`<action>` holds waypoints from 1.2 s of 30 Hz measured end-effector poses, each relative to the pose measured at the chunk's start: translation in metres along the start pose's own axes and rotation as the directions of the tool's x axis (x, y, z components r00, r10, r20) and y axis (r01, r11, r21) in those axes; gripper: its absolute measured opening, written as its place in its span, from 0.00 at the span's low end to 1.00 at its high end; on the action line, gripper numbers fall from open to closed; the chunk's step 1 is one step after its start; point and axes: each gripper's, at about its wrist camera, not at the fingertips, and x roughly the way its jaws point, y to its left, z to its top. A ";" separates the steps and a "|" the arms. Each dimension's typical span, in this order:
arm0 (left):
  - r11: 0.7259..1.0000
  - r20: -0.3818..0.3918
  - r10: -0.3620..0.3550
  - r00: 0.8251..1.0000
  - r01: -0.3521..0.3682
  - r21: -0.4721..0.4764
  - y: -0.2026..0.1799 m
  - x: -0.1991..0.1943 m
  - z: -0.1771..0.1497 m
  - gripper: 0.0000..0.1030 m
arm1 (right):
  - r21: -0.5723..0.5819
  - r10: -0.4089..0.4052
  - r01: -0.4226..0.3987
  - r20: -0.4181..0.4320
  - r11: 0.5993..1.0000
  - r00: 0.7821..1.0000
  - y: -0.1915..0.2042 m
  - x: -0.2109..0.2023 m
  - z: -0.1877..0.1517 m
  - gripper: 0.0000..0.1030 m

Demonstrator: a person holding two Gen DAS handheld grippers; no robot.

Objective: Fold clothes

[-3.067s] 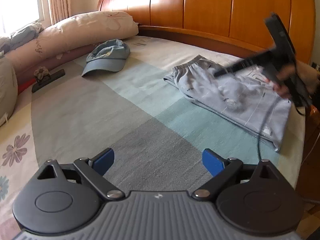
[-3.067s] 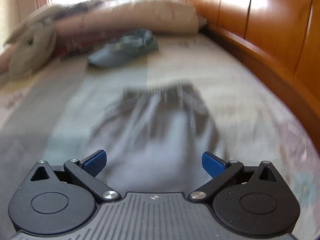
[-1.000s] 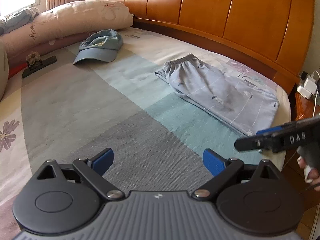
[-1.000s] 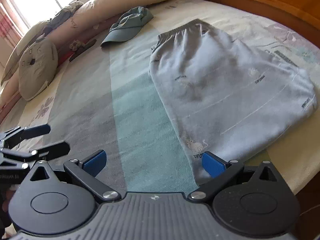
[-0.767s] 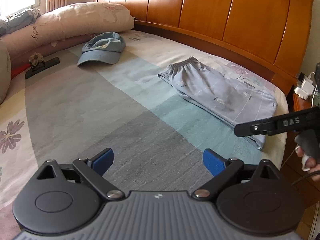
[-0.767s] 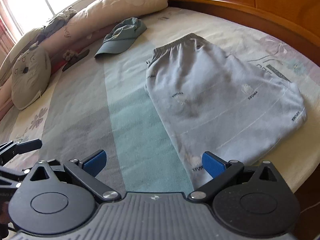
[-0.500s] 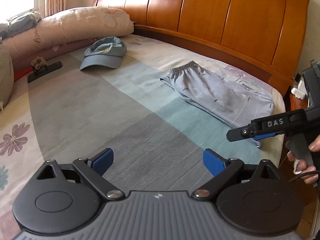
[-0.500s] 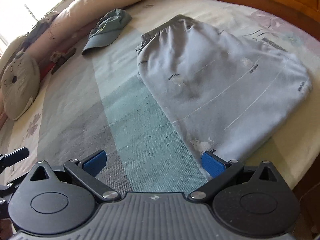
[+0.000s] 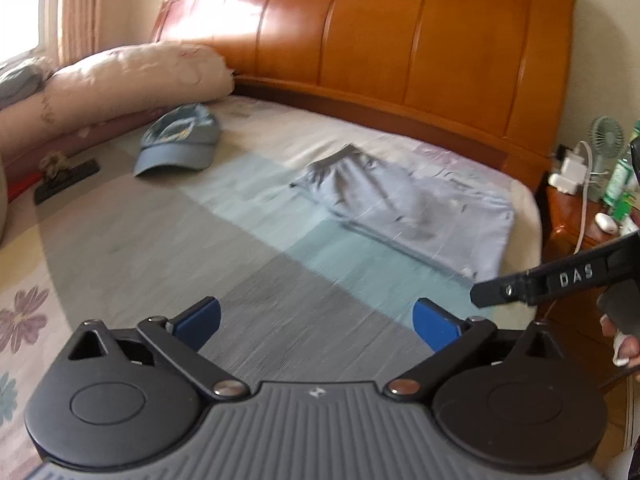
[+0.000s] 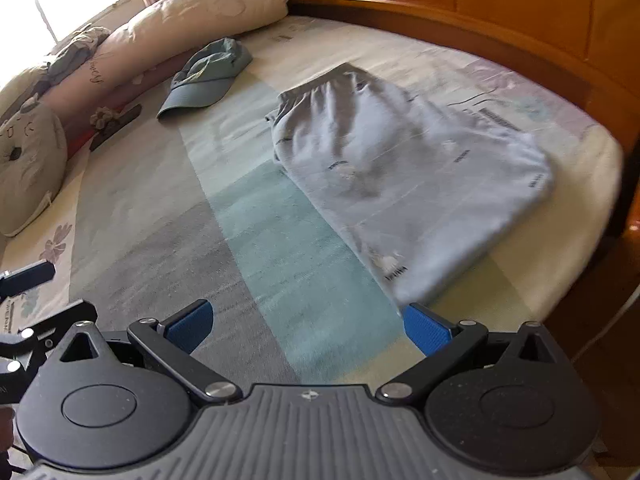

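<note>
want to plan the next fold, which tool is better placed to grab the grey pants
Right. The right tool, open, sits just before the grey pants' near corner. The left tool, also open, hangs over bare bedspread, farther away.

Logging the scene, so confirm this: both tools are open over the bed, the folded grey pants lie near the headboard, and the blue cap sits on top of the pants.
Not quite. The cap lies on the bed apart from the pants, nearer the pillows, as the right wrist view shows. The rest holds.
</note>
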 end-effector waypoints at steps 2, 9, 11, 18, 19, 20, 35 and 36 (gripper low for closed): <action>1.000 0.010 -0.021 1.000 0.021 0.017 -0.004 -0.002 0.003 0.99 | 0.007 -0.024 0.024 0.010 1.000 1.000 0.001 -0.010 -0.005 1.00; 0.992 0.032 -0.073 0.997 0.069 0.104 -0.034 -0.013 0.015 0.99 | 0.048 -0.093 0.091 0.043 0.995 0.995 0.001 -0.045 -0.021 1.00; 0.991 0.030 -0.084 0.996 0.081 0.111 -0.039 -0.015 0.018 0.99 | 0.061 -0.110 0.107 0.050 0.992 0.993 0.000 -0.055 -0.026 1.00; 0.988 -0.013 -0.131 0.991 0.132 0.079 -0.045 -0.018 0.024 0.99 | 0.102 -0.159 0.150 0.081 0.983 0.984 -0.004 -0.084 -0.041 1.00; 0.988 -0.025 -0.134 0.991 0.135 0.077 -0.046 -0.018 0.024 0.99 | 0.104 -0.166 0.156 0.086 0.982 0.982 -0.004 -0.086 -0.042 1.00; 0.987 -0.036 -0.136 0.990 0.139 0.075 -0.047 -0.018 0.025 0.99 | 0.107 -0.171 0.161 0.090 0.981 0.981 -0.003 -0.089 -0.043 1.00; 0.995 -0.079 -0.085 0.993 0.089 0.039 -0.047 -0.032 0.024 0.99 | 0.085 -0.191 0.181 0.133 0.980 0.972 0.012 -0.104 -0.045 1.00; 0.995 -0.081 -0.084 0.993 0.088 0.037 -0.047 -0.032 0.024 0.99 | 0.084 -0.190 0.180 0.135 0.980 0.972 0.012 -0.104 -0.044 1.00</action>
